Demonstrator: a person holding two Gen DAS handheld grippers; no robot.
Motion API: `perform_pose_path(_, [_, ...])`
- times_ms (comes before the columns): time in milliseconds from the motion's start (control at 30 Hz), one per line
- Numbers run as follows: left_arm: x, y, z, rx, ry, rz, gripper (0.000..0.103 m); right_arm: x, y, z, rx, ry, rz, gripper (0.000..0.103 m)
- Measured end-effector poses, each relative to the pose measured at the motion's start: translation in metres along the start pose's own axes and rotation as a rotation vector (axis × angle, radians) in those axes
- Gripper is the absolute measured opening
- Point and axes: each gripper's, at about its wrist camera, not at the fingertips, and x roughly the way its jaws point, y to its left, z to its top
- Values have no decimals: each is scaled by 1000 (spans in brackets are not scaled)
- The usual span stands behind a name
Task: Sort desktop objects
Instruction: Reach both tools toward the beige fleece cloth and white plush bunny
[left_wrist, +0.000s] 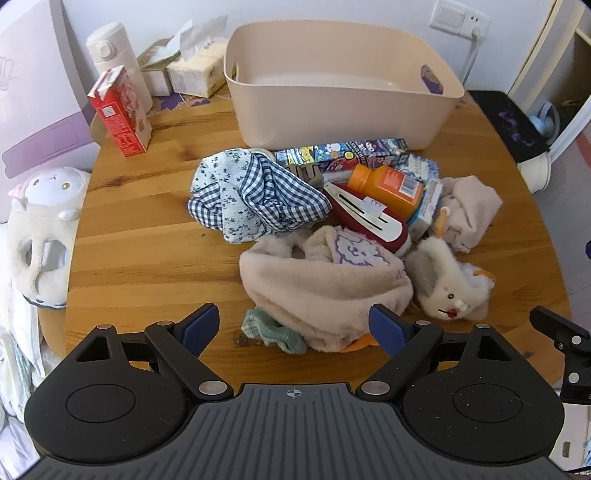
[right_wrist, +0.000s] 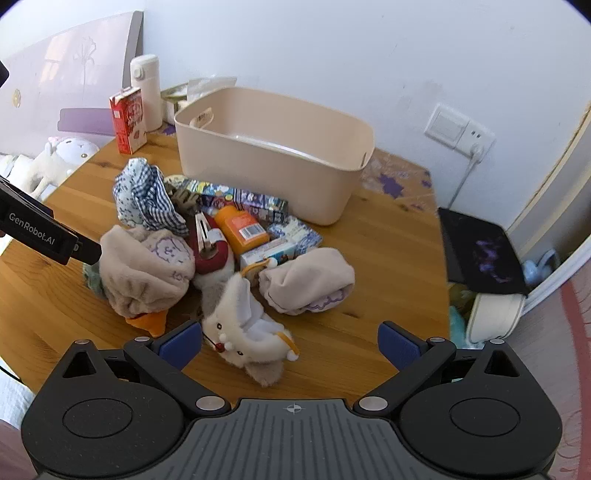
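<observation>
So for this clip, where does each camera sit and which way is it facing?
Left wrist: on the left gripper, tilted down over the pile toward the beige bin; its open blue pads show.
Right wrist: on the right gripper, angled down from the pile's right; open pads and the left gripper's black arm show.
Shared: bin, orange bottle, white plush.

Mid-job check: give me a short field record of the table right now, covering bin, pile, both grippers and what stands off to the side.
bin: beige plastic storage bin, looks empty, at the table's far side
pile: blue checked and floral cloth, orange bottle, dark red hair clip, beige plush pouch, white plush toy, all heaped on the round wooden table in front of the bin
left gripper: open, holding nothing, over the pouch's near edge
right gripper: open, holding nothing, near the plush toy
aside: red carton, cream flask
</observation>
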Motion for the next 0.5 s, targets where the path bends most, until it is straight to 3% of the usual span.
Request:
perform_pose_path(200, [19, -10, 11, 16, 9, -5, 89, 33, -5, 4, -28, 50, 51, 102])
perform_pose_path(500, [62, -16, 19, 27, 99, 35, 89, 84, -1, 6, -28, 153, 168, 99])
